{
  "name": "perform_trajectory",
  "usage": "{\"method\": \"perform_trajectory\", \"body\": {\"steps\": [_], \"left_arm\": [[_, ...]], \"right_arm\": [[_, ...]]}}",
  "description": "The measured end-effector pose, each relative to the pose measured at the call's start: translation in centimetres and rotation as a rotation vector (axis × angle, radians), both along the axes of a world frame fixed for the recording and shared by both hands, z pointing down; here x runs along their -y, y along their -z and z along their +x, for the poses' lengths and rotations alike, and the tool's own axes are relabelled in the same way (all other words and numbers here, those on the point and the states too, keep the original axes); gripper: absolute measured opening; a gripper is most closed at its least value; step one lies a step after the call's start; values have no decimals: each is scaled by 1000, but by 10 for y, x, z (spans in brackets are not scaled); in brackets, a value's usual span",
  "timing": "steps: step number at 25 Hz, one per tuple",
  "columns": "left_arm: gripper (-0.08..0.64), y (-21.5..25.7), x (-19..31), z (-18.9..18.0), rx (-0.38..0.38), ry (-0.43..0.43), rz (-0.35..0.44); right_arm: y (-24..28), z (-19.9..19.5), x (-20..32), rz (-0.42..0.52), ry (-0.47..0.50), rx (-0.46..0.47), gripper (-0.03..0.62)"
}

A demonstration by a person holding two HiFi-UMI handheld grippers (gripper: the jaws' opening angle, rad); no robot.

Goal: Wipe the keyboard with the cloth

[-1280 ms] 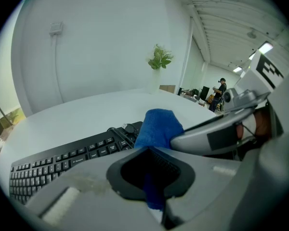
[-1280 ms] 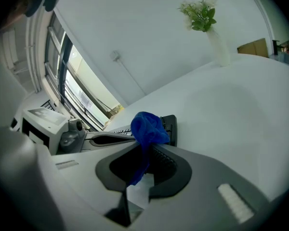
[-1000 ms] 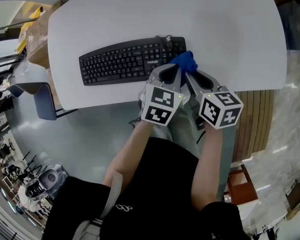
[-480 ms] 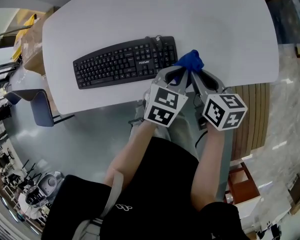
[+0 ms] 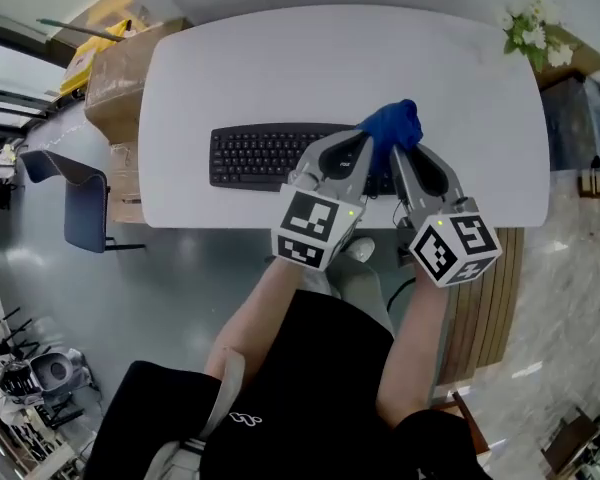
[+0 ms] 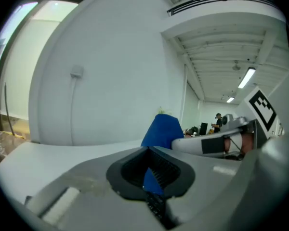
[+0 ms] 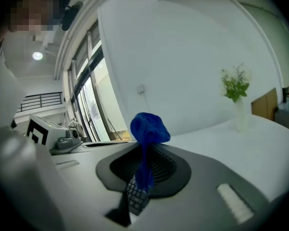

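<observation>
— Head view?
— The left gripper and right gripper meet over the keyboard's right end, by the table's front edge, with the blue cloth between them.
— Left gripper view?
— Jaws clamped on the cloth.
— Right gripper view?
— Also pinching it. A vase holds green sprigs.

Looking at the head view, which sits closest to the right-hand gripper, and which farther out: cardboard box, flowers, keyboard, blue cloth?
1. Blue cloth, pinched in the right gripper's jaws.
2. Keyboard, just below and to its left.
3. Flowers, at the table's far right corner.
4. Cardboard box, beyond the table's left end.
</observation>
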State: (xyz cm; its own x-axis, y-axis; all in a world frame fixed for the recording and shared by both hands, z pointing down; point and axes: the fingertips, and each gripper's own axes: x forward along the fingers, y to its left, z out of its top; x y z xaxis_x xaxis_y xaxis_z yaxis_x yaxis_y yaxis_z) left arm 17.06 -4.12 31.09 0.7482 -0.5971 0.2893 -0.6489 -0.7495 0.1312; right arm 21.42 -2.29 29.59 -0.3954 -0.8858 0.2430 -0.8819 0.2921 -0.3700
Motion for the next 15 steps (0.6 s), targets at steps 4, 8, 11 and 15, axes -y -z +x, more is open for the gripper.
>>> {"method": "perform_trajectory", "body": {"steps": [4, 8, 11, 15], "left_arm": [[-2, 50, 23, -66, -46, 95, 104], [-2, 93, 39, -129, -76, 179, 193], [-2, 124, 47, -170, -97, 236, 263], [-2, 154, 49, -213, -121, 289, 329]], "right_arm": [[48, -57, 22, 123, 47, -46, 46], [89, -106, 38, 225, 64, -96, 46], [115, -138, 49, 298, 61, -139, 46], [139, -177, 55, 357, 72, -164, 44]]}}
